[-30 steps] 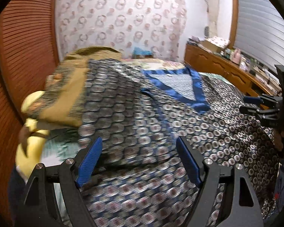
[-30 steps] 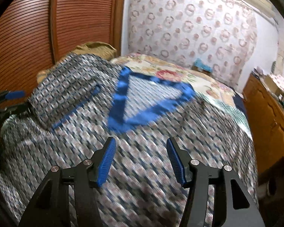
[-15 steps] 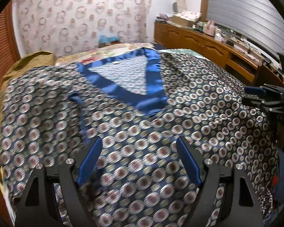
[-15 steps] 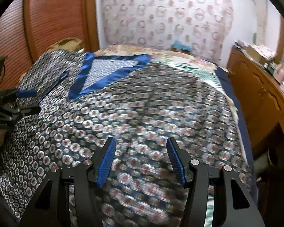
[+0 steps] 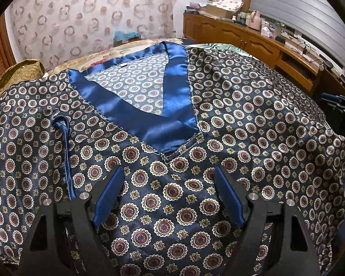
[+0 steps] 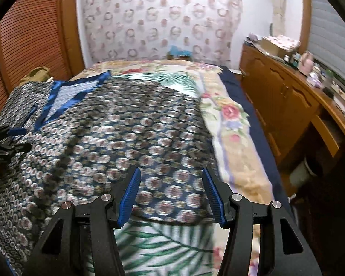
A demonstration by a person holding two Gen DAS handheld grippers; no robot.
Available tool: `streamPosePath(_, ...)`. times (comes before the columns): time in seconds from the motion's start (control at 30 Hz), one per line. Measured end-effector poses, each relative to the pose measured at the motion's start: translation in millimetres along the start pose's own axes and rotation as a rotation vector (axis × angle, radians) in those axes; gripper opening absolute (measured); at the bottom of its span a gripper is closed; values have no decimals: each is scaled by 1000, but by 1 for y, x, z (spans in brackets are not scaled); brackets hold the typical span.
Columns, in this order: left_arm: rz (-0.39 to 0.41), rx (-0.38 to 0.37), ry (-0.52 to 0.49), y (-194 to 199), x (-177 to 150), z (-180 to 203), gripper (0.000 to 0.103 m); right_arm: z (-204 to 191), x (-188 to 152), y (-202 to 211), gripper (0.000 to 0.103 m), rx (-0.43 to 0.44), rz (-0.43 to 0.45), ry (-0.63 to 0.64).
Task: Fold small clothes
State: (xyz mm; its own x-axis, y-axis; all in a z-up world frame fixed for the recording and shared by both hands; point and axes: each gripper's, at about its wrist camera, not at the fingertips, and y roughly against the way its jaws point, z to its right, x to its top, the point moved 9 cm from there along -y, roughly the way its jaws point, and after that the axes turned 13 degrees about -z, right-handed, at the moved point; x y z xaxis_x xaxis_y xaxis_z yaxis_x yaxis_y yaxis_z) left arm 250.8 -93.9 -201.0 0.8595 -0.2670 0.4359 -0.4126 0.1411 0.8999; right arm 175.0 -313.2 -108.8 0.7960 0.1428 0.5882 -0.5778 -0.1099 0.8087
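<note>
A patterned satin top (image 5: 218, 119) lies spread flat, front side up, across a bed (image 6: 232, 124). It is dark navy with rows of small round medallions, and a shiny plain blue V-neck band (image 5: 135, 112) sits just ahead of the left tongs (image 5: 170, 197). Those tongs hover above the chest of the top with their blue pads apart and nothing between them. The right tongs (image 6: 172, 195) hang above the top's right edge, where the cloth ends and a floral, palm-leaf bedspread (image 6: 163, 241) begins; their pads are also apart and empty. That view is blurred.

The cloth looks thin, light and very limp, with a glossy face that seems slippery. It would likely slide on itself and slip out of a shallow pinch, and it will not keep a crease on its own. The sensible places to grip appear to be the stitched parts: the side edge below the right tongs, the hem corners, or the shoulder seams beside the neck band, taking a deep bite through both layers. A pinch mid-panel would probably lift only the top layer.
</note>
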Motion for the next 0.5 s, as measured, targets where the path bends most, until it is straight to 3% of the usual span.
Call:
streamPosePath(0.1, -5, -1, -10, -2, 1, 1, 87, 12, -2, -1, 58, 6, -10, -37)
streamPosePath(0.23, -31, -20, -51, -9, 1, 10, 103, 17, 1, -7, 58, 20, -28, -72)
streamPosePath(0.5, -31, -18, -63, -9, 2, 12, 103, 25, -3, -27, 58, 117, -112, -128)
